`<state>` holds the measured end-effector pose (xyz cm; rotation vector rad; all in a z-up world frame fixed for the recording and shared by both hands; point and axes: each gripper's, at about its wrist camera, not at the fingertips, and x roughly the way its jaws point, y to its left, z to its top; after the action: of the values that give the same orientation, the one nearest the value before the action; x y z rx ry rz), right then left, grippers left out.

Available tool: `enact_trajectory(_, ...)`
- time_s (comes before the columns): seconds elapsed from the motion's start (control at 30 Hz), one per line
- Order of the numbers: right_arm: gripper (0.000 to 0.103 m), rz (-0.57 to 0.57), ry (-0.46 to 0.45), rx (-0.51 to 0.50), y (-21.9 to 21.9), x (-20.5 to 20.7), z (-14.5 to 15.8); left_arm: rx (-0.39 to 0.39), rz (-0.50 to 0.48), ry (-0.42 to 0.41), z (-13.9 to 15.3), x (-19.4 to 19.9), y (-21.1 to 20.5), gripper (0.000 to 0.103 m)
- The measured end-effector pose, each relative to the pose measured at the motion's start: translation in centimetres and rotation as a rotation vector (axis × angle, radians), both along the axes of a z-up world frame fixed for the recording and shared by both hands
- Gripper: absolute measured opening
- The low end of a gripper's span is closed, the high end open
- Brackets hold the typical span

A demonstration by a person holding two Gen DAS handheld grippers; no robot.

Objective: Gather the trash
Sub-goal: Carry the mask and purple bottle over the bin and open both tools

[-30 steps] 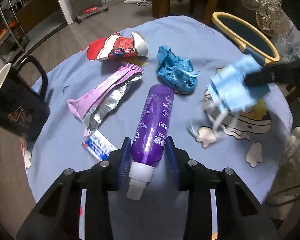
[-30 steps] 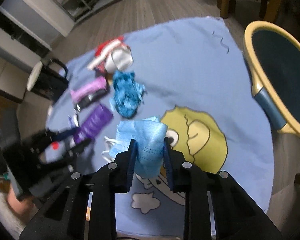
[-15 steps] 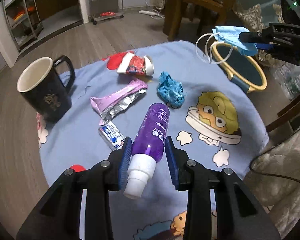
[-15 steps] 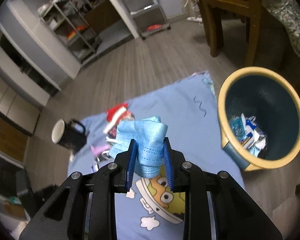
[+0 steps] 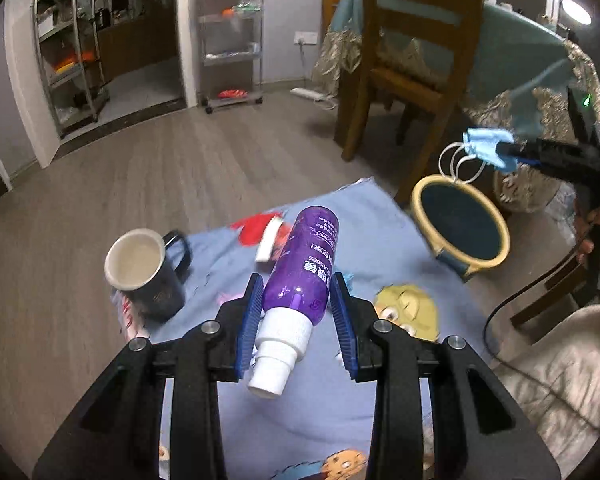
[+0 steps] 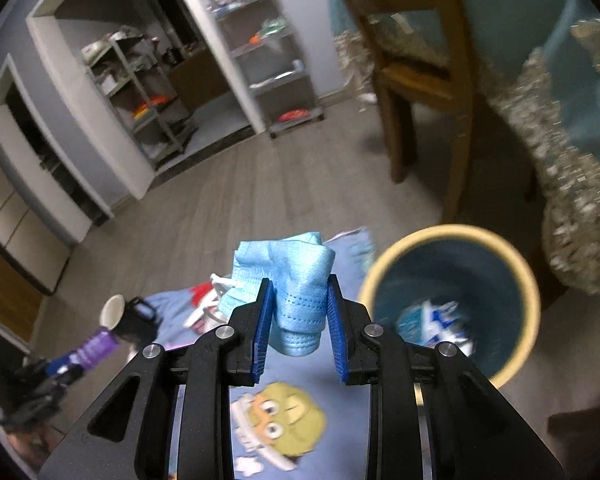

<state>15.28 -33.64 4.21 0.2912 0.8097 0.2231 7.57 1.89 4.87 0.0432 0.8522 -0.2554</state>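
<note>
**Mask almost over the bin, bottle farther away**

Trash is in both of my grippers. My right gripper (image 6: 299, 322) is clamped on a crumpled blue face mask (image 6: 290, 280); the blue pads press it from both sides, and its white ear loops (image 5: 458, 162) hang down below it. My left gripper (image 5: 296, 320) is clamped on a purple spray bottle (image 5: 305, 268). The bottle's long side runs the same way as the fingers, with the white nozzle end pointing back at me and the purple end sticking out past the fingertips.

What matters now is where the trash bin (image 6: 524, 280) sits. From my right fingers it is ahead, below and a bit to the right, with its open mouth facing up. In the left view the mask hangs above the far rim of the bin (image 5: 496, 216). So I think the right hand is the nearer one and should drop first.

From my left fingers the bin is ahead and well off to the right, past the edge of the blue cartoon cloth (image 5: 384, 240). A black mug (image 5: 144, 276) stands just left of those fingers. It is no trash, so I would swing the bottle right, away from it.
</note>
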Motion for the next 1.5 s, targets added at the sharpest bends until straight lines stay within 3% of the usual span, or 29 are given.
enact_trajectory(0.17, 0.028, -0.095, 0.020, -0.005, -4.8, 0.8, -0.7, -0.016, -0.091, -0.004, 0.6, 1.4, -4.9, 0.034)
enact_trajectory(0.4, 0.028, -0.197, 0.124, 0.024, -9.9, 2.2, -4.4, -0.009, -0.233, 0.022, -0.9, 4.2, -13.6, 0.034)
enact_trajectory(0.7, 0.028, -0.321, 0.296, 0.114, -13.1, 3.3, -11.0, 0.055, -0.355, 0.071, -7.3, 7.6, -24.2, 0.034)
enact_trajectory(0.93, 0.028, -0.389, 0.287, 0.109, -14.4, 2.9, -11.2, 0.022, -0.364, 0.102, -9.5, 10.4, -28.7, 0.034)
enact_trajectory(1.17, 0.029, -0.452, 0.185, 0.147, -15.7, 2.0, -9.5, 0.037, -0.386, 0.028, -7.6, 12.1, -31.2, 0.034)
enact_trajectory(1.27, 0.040, -0.468, 0.173, 0.158, -16.1, 1.8, -9.3, 0.034, -0.373, 0.035, -7.4, 12.9, -31.5, 0.036)
enact_trajectory(1.33, 0.049, -0.463, 0.182, 0.151, -16.0, 1.9, -9.5, 0.030, -0.361, 0.037, -7.5, 13.0, -31.2, 0.045)
enact_trajectory(1.4, 0.054, -0.458, 0.181, 0.147, -16.0, 2.1, -9.4, 0.031, -0.341, 0.032, -7.6, 12.9, -30.7, 0.066)
enact_trajectory(1.5, 0.067, -0.451, 0.176, 0.143, -15.8, 2.2, -8.9, 0.013, -0.317, 0.046, -7.8, 12.6, -29.6, 0.068)
